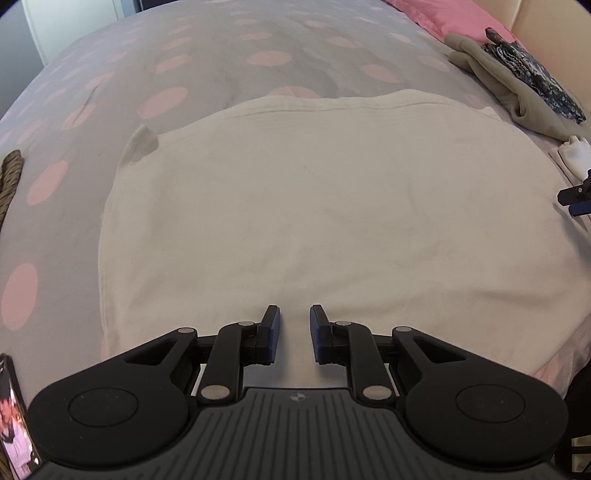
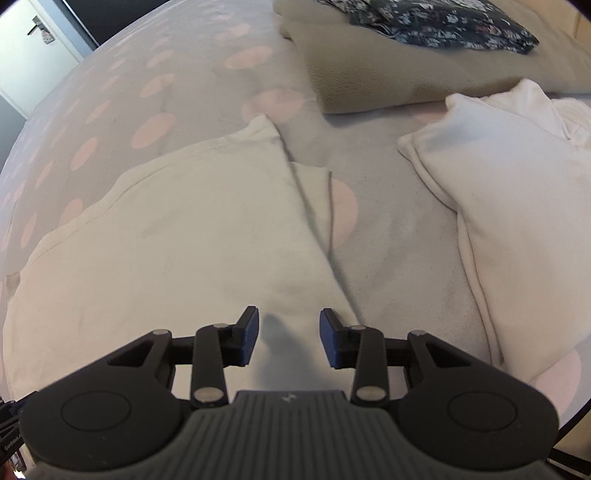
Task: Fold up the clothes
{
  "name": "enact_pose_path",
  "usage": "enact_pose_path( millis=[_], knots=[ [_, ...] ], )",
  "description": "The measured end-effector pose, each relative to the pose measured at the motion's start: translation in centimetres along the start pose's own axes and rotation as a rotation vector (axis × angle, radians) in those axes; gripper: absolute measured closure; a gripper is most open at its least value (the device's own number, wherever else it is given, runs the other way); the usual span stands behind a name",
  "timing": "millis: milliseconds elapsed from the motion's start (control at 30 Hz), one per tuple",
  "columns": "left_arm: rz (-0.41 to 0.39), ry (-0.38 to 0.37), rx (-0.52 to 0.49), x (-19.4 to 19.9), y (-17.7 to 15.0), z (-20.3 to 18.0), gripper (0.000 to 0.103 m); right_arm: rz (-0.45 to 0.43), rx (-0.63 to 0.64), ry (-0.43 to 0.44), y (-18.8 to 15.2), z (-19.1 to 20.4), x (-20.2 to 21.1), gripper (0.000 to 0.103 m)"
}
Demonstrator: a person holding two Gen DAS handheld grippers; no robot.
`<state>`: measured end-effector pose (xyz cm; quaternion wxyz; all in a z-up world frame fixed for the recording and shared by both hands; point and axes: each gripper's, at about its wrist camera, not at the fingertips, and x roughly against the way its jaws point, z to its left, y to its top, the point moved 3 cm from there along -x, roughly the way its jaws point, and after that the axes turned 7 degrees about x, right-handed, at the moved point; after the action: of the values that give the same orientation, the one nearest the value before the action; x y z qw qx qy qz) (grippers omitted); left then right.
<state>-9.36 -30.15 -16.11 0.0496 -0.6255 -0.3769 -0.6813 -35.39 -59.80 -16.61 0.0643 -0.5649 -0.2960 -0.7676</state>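
Both the left claw (image 1: 294, 334) and the right claw (image 2: 289, 338) hang with jaws apart and empty over the near edge of a cream garment (image 1: 314, 206) lying flat on the polka-dot bed (image 1: 147, 74). Farther right lie a white garment (image 2: 517, 192), then a khaki garment (image 2: 388, 74) with a dark floral one (image 2: 443, 26) on it.

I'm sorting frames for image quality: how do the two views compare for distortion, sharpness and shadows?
Left wrist view: strong fisheye bulge, the cream garment fairly sharp, soft even light, dark corners. Right wrist view: same bulge, slightly smeared around the garment's right edge, a soft shadow on the cloth between the open fingers of the right gripper.
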Motion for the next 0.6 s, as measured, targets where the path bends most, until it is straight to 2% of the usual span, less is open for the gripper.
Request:
enact_pose_path(
  millis=[167,233,400,600],
  knots=[
    [-0.04,-0.008,0.004,-0.4,0.9,0.0,0.088,-0.032,0.002,-0.024,1.7,0.2,-0.1,0.062],
    [-0.047,0.004,0.005,-0.5,1.5,0.2,0.088,-0.037,0.015,-0.035,2.5,0.5,-0.3,0.058],
    [0.004,0.032,0.027,-1.6,2.6,0.8,0.088,-0.023,0.037,-0.055,3.5,0.8,-1.9,0.049],
    [0.002,0.064,0.012,-2.2,3.3,0.2,0.087,-0.004,0.062,-0.071,4.2,1.1,-3.7,0.046]
  ],
)
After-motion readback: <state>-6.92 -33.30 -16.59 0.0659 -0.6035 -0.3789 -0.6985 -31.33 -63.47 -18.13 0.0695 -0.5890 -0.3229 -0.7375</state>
